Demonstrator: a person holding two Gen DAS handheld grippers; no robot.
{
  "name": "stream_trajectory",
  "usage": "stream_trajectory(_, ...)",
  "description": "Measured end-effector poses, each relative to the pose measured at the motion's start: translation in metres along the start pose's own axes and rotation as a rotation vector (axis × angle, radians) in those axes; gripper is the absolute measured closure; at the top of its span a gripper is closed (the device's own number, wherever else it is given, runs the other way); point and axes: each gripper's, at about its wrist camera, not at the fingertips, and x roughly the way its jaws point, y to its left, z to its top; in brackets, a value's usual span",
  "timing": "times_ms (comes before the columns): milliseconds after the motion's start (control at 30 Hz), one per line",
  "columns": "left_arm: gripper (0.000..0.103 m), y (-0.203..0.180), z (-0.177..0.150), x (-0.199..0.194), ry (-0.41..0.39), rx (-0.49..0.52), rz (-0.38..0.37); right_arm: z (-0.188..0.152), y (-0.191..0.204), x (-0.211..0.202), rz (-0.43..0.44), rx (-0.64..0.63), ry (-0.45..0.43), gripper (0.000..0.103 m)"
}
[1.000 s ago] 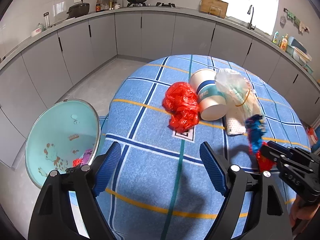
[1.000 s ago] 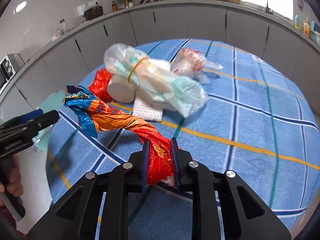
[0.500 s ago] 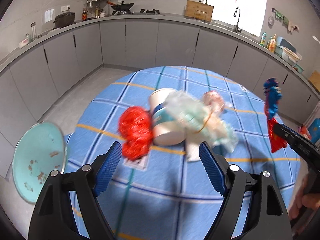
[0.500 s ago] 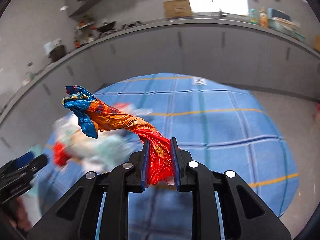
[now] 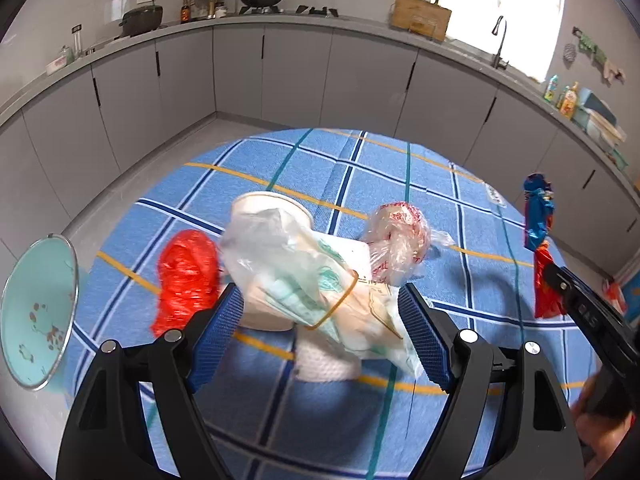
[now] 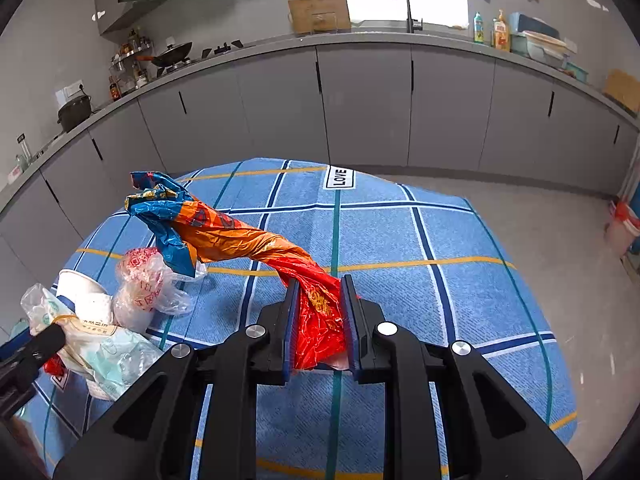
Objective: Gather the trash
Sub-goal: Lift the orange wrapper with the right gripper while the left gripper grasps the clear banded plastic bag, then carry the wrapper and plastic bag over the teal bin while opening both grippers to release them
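Tablecloth looks like matt woven cloth. The twisted wrapper is glossy crinkled foil-plastic, the clear bag thin shiny film, the cup matt paper. Gripper pads are ribbed blue rubber.

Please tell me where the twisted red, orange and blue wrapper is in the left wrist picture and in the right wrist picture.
Left wrist view: the wrapper hangs at the far right edge, held up by the right gripper.
Right wrist view: the wrapper runs from the centre, clamped between the right gripper's fingers, up to the left.
Shared landmark: the crumpled clear bag with red print on the blue checked cloth.
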Motion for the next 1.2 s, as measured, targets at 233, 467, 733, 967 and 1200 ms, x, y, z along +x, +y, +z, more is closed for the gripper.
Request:
stream_trajectory(233, 0.042, -0.016, -0.002, 0.025, 0.027, 0.003, 0.019, -0.008, -0.004, -0.005, 0.039, 0.019, 0.01, 0.082)
stream_trajectory(467, 0.062, -0.023, -0.004, 0.025, 0.013, 0.041, 0.006, -0.012, 0.0, -0.012, 0.051, 0.026, 0.016, 0.082)
stream_trajectory(733, 0.065, -0.018, -0.005, 0.006, -0.025, 0.072, -0.015, -0.013, 0.003, -0.024, 0.04, 0.021, -0.001, 0.082)
stream_trajectory(967, 0.065, -0.003, -0.006, -0.036, -0.101, 0.108, -0.03, -0.014, 0.022, -0.043, 0.062, -0.004, -0.019, 0.082)
stream_trajectory(1200, 0.065, 0.027, -0.008, -0.06, -0.123, 0.095, -0.031, -0.02, 0.049, -0.055, 0.076, -0.034, -0.022, 0.082)
